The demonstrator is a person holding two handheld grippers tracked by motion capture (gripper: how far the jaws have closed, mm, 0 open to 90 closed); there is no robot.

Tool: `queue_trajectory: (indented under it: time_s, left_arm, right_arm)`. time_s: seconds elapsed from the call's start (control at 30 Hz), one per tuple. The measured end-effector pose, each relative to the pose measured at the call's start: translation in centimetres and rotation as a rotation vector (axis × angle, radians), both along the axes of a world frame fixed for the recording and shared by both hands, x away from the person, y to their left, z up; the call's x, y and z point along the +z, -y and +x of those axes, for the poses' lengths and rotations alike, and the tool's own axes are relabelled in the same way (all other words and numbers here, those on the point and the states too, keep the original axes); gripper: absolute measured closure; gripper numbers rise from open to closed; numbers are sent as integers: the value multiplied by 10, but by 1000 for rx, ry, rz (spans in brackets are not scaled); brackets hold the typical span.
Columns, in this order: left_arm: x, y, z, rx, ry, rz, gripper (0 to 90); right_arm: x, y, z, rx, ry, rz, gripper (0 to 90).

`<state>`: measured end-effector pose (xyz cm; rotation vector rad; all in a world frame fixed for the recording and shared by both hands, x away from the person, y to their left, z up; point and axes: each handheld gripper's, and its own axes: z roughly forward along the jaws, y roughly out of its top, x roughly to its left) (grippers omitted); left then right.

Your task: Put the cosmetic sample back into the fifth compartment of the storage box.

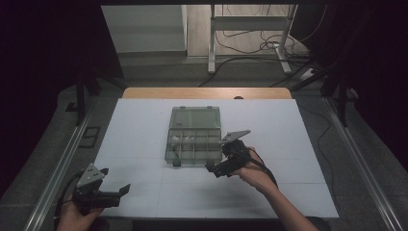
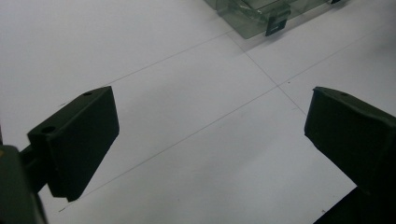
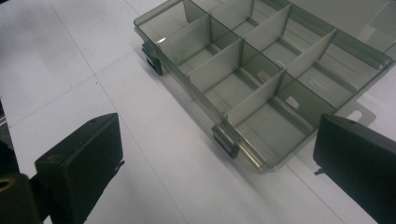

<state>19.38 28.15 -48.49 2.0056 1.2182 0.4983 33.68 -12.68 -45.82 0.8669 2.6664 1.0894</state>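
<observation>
A smoky clear compartment box (image 1: 195, 137) lies in the middle of the white table (image 1: 134, 125), its lid folded back flat on the far side. Dividers split it into several cells (image 3: 261, 70); I cannot tell what is in them. My right gripper (image 1: 215, 169) hovers at the box's near right corner, and its jaws stand open (image 3: 215, 154) on either side of a dark latch (image 3: 226, 140). My left gripper (image 1: 122, 190) is low at the front left, open (image 2: 210, 126) over bare table, with the box corner (image 2: 266, 16) farther off.
A wooden strip (image 1: 207, 93) edges the far side of the table. Beyond it are a desk frame (image 1: 250, 33) and loose cables on the floor. Metal rails (image 1: 62, 163) run along both sides. A second latch (image 3: 153, 58) sits on the box's front wall.
</observation>
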Motion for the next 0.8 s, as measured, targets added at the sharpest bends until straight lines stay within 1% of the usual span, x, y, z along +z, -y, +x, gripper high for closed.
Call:
queue_trajectory:
  time_s: [0.37,0.53,0.67,0.8]
  left_arm:
    - [0,0,0,1,-1,1,36]
    - [0,0,0,1,-1,1,36]
    - [0,0,0,2,-1,2,36]
    - [0,0,0,2,-1,3,36]
  right_arm:
    - [1,20,-3,-26,9,-9,20]
    - [-1,29,-6,-35,5,-12,24]
    - [-1,35,-9,-35,9,-33,23]
    - [-1,43,-14,-48,11,-32,22]
